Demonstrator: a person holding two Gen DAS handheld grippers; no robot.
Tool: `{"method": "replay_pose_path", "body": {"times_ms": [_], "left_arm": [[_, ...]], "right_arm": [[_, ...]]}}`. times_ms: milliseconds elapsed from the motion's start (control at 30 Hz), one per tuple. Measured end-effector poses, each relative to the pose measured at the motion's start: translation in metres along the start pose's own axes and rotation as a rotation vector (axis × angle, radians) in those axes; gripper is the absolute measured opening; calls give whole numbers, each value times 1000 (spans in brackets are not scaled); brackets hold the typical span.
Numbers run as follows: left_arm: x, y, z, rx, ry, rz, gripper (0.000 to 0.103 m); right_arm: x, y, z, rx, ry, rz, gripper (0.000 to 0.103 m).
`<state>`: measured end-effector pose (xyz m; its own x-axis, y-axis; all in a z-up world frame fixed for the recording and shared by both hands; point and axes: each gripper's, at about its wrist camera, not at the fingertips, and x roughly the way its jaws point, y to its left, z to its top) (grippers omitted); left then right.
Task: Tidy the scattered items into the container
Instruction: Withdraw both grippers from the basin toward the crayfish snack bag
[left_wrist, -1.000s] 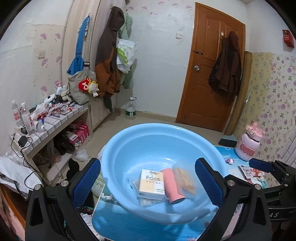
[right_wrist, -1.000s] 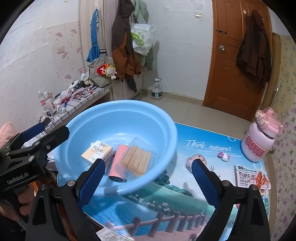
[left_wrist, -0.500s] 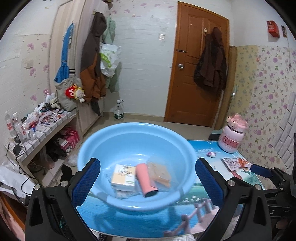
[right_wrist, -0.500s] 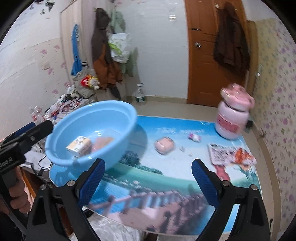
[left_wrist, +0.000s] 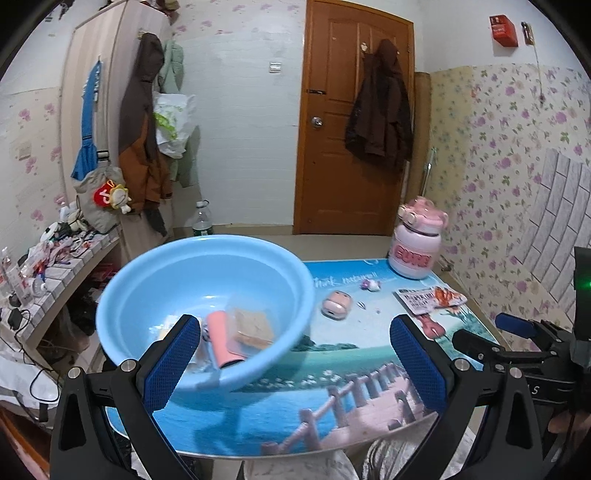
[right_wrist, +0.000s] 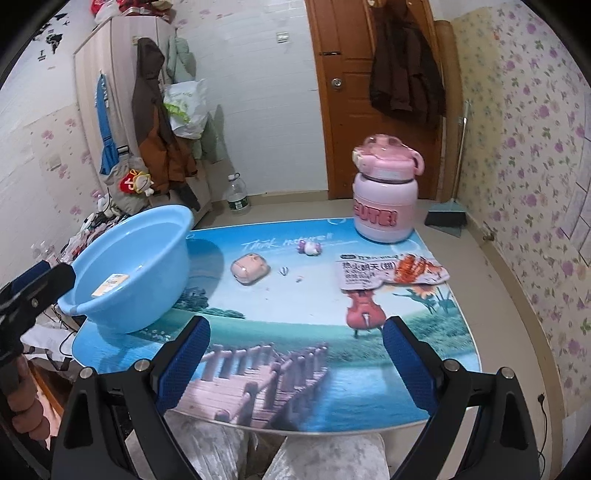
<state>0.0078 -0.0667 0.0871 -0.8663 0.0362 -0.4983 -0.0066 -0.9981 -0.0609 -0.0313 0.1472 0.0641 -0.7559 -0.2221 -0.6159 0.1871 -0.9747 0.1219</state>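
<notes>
A light blue basin (left_wrist: 155, 295) (right_wrist: 144, 266) stands on the left of the round table. Inside it lie a pink tube (left_wrist: 221, 341), a clear box of sticks (left_wrist: 253, 326) and a white carton (right_wrist: 110, 283). On the table rest a small pink case (left_wrist: 336, 302) (right_wrist: 250, 268), a tiny toy figure (right_wrist: 310, 247) (left_wrist: 370, 284) and a snack packet (right_wrist: 388, 271) (left_wrist: 430, 299). My left gripper (left_wrist: 295, 363) is open before the basin. My right gripper (right_wrist: 295, 365) is open above the table's near edge, empty.
A pink jug (right_wrist: 385, 195) (left_wrist: 416, 242) stands at the table's far right. A cluttered shelf (left_wrist: 48, 254) runs along the left wall. A door (left_wrist: 351, 129) with a hung coat is behind. A hand (right_wrist: 26, 398) holds the left gripper's handle.
Both grippers have pulled back from the basin and swung right, so the table's right side with the case, toy and packet has come into view. Both remain open.
</notes>
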Motion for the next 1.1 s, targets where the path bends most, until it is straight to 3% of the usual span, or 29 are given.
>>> {"method": "replay_pose_path", "body": {"times_ms": [367,1100], "left_arm": [[3,-21,-5,36,16,-46,103],[18,-34,-8,66,49,-54,103]], "right_arm": [[-3,-15,-6,33,-4,-21,96],[11,-34,-12,80,24,-36,96]]}}
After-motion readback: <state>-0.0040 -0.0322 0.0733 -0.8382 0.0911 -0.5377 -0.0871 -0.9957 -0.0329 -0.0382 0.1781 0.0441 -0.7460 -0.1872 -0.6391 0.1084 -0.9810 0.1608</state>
